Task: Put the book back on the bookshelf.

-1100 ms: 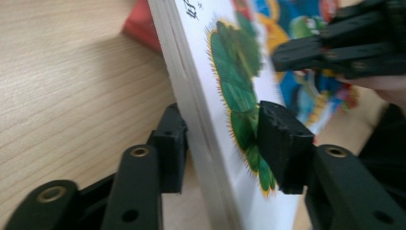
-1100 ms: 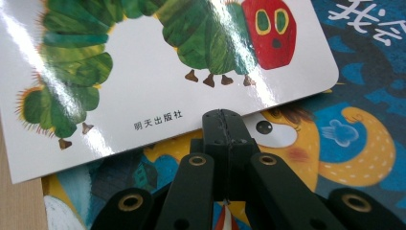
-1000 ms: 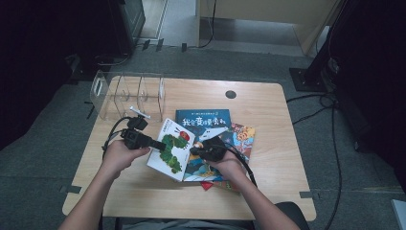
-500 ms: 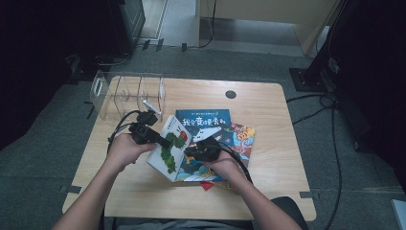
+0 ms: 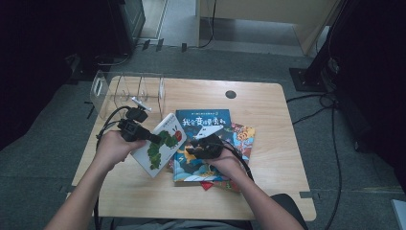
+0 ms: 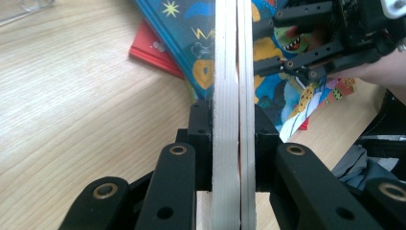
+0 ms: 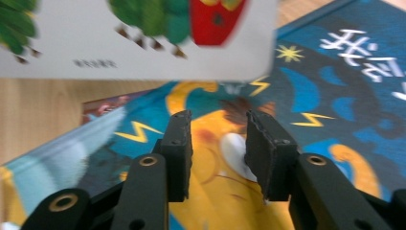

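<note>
The left gripper has just been closing its jaws, and they now pinch the white caterpillar book by its edge; in the left gripper view the thick white board pages stand on edge between the two black pads, which press on both faces. In the high view that book is lifted and tilted, its upper corner raised toward the clear plastic rack that stands at the table's far left corner, its lower corner hanging over the bare wood near the table's middle.

The right gripper has just been opening; in its own view the jaws stand spread with a gap and nothing between them, poised just above the cover of the blue book. The caterpillar book's lower edge hangs just beyond their tips, apart from them.

The blue book lies flat near the middle of the table, on top of a pile of colourful books whose corners stick out to its right and toward the near edge. The caterpillar book overlaps the blue book's left side from above
</note>
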